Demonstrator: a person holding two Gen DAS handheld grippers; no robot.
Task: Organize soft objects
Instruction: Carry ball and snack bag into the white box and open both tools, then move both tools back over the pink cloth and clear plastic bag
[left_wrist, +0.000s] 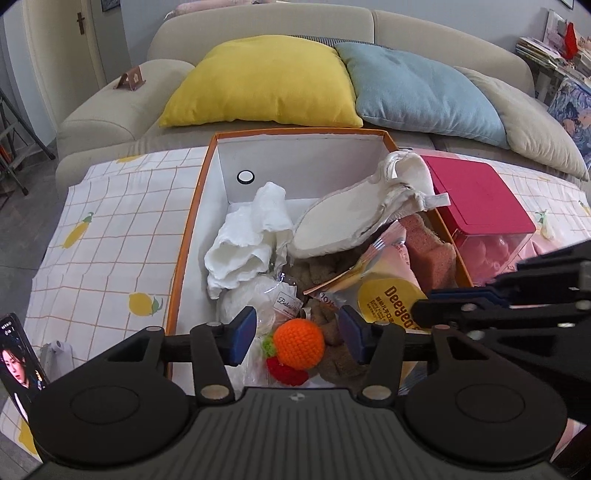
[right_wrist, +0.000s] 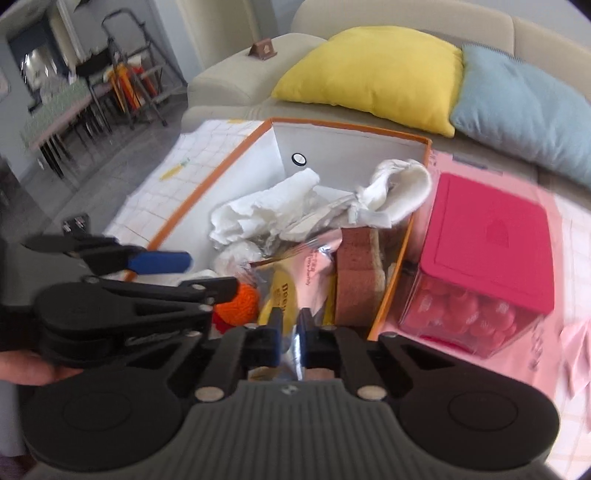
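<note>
An orange-rimmed white box (left_wrist: 192, 229) on the table holds soft things: crumpled white cloth (left_wrist: 251, 236), a white slipper (left_wrist: 354, 214), a pink sponge (left_wrist: 428, 247), a yellow and pink snack packet (left_wrist: 384, 291) and an orange crocheted ball (left_wrist: 298, 343). My left gripper (left_wrist: 297, 334) is open with its jaws either side of the ball. My right gripper (right_wrist: 290, 332) is shut on the packet's silver edge (right_wrist: 291, 347) at the box's near side. The box (right_wrist: 399, 266), ball (right_wrist: 236, 304) and left gripper (right_wrist: 184, 273) show in the right wrist view.
A pink-lidded clear container (left_wrist: 484, 218) of pink balls stands right of the box, also in the right wrist view (right_wrist: 487, 251). A phone (left_wrist: 18, 358) stands at the near left. Behind the table, a sofa carries yellow (left_wrist: 266, 81) and blue (left_wrist: 421, 88) pillows.
</note>
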